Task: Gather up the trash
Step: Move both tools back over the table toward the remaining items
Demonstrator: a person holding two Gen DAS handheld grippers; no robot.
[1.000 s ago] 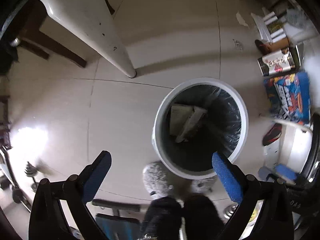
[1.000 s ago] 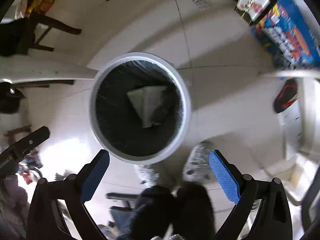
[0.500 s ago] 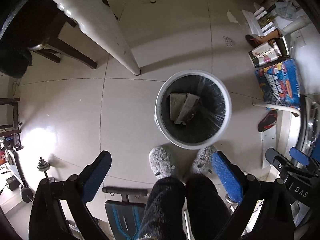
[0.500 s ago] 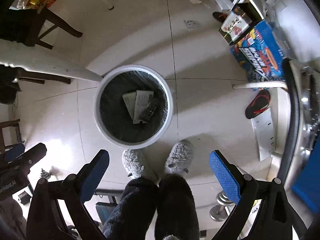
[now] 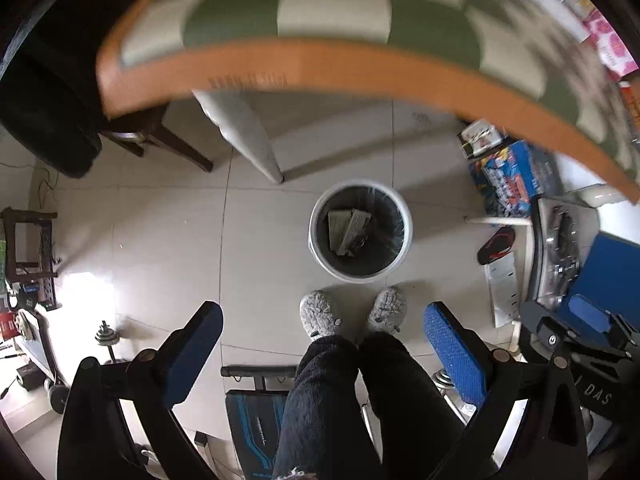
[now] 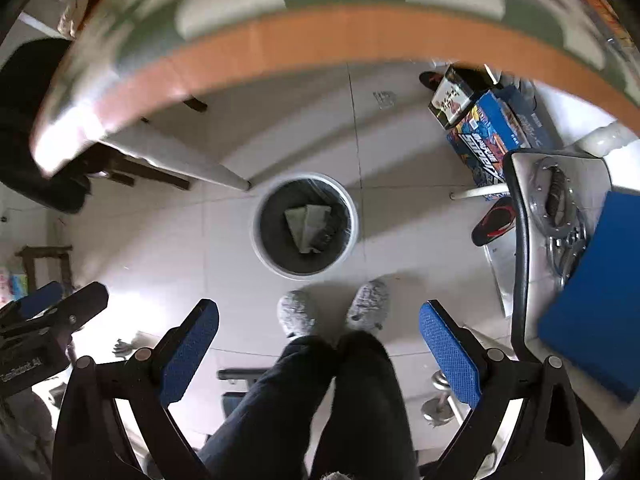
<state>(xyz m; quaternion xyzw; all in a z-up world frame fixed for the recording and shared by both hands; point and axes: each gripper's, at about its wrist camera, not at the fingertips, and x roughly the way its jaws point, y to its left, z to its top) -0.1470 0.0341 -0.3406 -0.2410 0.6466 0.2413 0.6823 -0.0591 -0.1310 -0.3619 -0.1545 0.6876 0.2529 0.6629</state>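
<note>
A white trash bin [image 5: 316, 222] with a dark liner stands on the tiled floor far below, also in the right wrist view [image 6: 256, 236]. Flat paper trash [image 5: 347, 229] lies in it, seen again as grey folded paper [image 6: 306, 222]. My left gripper [image 5: 322, 354] is open with nothing between its blue pads [image 5: 454, 350]. My right gripper [image 6: 320, 354] is open and empty too. Both point down, high above the bin. A table with a green and white checked cloth and orange edge [image 5: 320, 76] crosses the top of both views [image 6: 320, 46], blurred.
A person's dark-trousered legs [image 5: 352, 396] and grey slippers [image 5: 318, 312] stand just before the bin. A white table leg [image 5: 244, 132], a dark chair [image 5: 48, 92], coloured boxes [image 5: 508, 176], a red-black sandal [image 5: 496, 242] and dumbbells [image 5: 106, 338] surround the bin.
Both grippers have risen well above the bin, which now looks much smaller. The checked table edge has come into the top of both views.
</note>
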